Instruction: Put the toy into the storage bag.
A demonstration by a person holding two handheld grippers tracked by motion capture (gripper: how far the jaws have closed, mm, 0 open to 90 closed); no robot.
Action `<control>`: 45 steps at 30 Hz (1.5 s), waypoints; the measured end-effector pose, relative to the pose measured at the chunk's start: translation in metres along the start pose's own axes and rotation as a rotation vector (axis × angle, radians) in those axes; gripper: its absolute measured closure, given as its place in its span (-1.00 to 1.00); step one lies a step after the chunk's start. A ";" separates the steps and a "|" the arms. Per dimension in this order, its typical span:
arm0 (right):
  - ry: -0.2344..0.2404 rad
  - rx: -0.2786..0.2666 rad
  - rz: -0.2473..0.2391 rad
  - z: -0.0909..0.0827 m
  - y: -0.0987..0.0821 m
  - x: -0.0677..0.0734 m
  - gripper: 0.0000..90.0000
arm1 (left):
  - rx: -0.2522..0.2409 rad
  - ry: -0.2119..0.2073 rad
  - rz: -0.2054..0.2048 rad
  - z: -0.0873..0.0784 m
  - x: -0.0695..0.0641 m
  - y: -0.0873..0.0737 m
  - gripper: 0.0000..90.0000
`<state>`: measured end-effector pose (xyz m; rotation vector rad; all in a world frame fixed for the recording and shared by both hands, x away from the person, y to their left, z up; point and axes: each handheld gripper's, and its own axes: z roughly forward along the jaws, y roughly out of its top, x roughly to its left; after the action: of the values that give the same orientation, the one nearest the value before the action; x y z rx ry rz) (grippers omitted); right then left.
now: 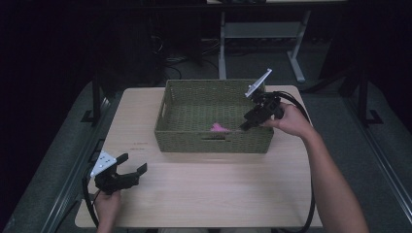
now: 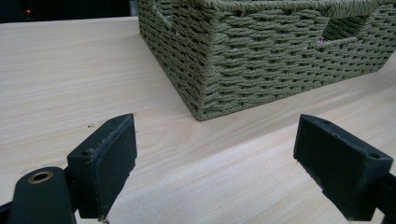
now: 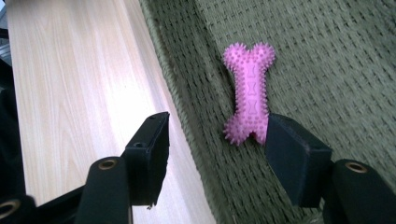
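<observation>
A pink spiky bone-shaped toy (image 3: 248,91) lies on the floor of the green woven basket (image 1: 170,104), close to its near wall; from above the toy (image 1: 218,128) shows as a small pink patch. My right gripper (image 1: 245,124) hangs over the basket's right end, jaws open, nothing between them. In the right gripper view its jaws (image 3: 217,149) straddle the basket's wall, with the toy just beyond the right jaw. My left gripper (image 1: 131,165) rests open at the table's near left corner. In the left gripper view its jaws (image 2: 215,163) point at the basket's corner (image 2: 205,70).
The basket stands at the middle back of the light wooden table (image 1: 214,189). A handle slot (image 2: 343,28) cuts through the basket's near wall. A white desk frame (image 1: 262,34) stands on the dark floor behind the table.
</observation>
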<state>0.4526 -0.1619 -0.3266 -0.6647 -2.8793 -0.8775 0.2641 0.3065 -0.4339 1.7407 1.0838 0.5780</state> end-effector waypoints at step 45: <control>-0.062 -0.121 0.051 -0.029 -0.096 0.040 -0.30 | 0.008 0.001 0.007 0.001 -0.002 0.000 -0.71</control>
<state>0.3747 -0.2336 -0.3453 -0.7860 -2.8661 -1.0498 0.2639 0.3041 -0.4347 1.7517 1.0823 0.5796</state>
